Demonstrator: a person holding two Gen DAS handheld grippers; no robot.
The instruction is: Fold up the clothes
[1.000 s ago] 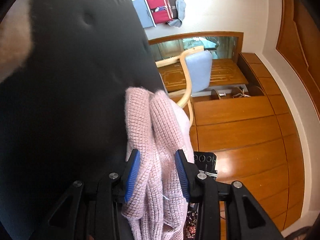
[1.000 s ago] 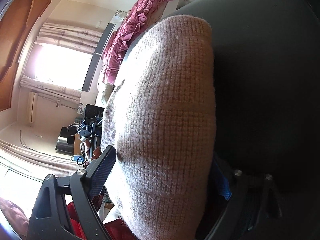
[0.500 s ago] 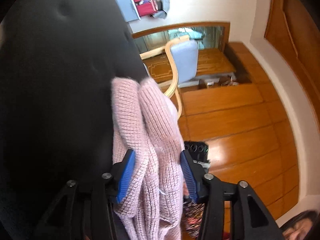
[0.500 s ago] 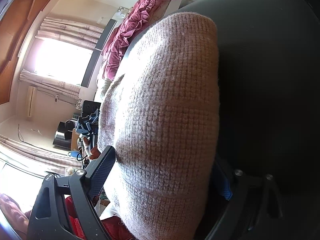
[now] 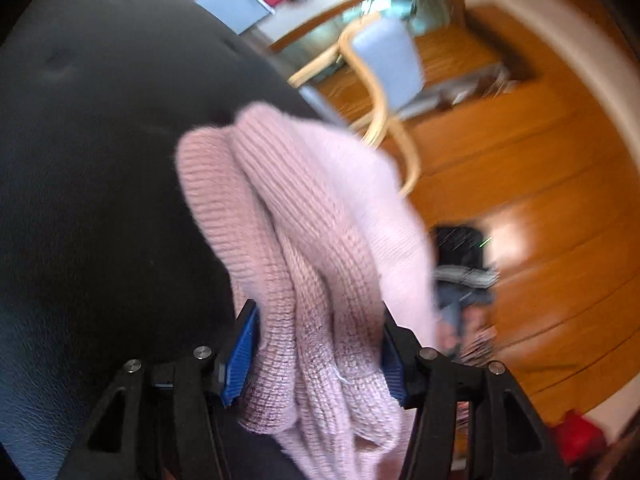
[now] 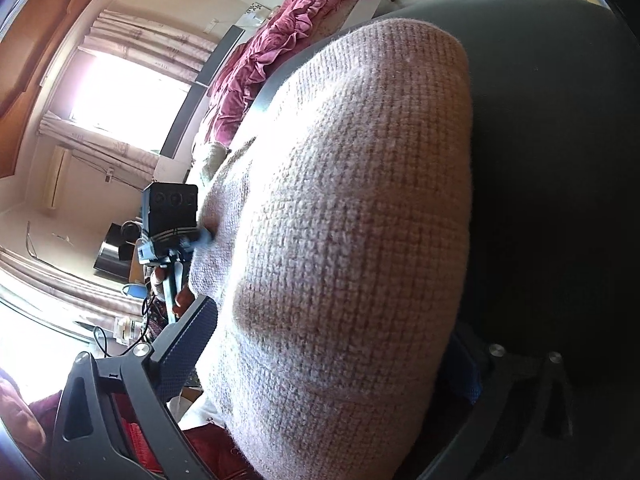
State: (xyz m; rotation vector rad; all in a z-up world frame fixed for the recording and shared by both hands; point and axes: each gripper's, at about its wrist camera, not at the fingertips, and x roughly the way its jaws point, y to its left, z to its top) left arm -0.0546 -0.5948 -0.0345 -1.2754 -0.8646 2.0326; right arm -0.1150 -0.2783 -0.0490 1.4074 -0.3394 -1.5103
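A pink knit sweater (image 5: 304, 208) lies bunched over a black padded cushion (image 5: 100, 160). My left gripper (image 5: 318, 320) has several folds of it between its blue pads (image 5: 240, 356); the jaws are opening, and the knit still fills the gap and touches both pads. In the right wrist view the sweater (image 6: 352, 200) bulges as a broad fold between the fingers of my right gripper (image 6: 332, 320), which is shut on it; the far pad is mostly hidden behind the fabric. The left gripper's body (image 6: 172, 208) shows at the sweater's far edge.
A wooden chair with a pale blue seat (image 5: 388, 60) stands on the wood floor (image 5: 540, 200) beyond the cushion. Maroon bedding (image 6: 288, 40) and a bright curtained window (image 6: 120, 88) lie past the cushion's other side. A person's hand holds the right gripper's body (image 5: 460, 264).
The left jaws have spread wider around the sweater folds, and the left view has rolled and lifted. In the right view the left gripper's body sits higher; the right grip looks the same.
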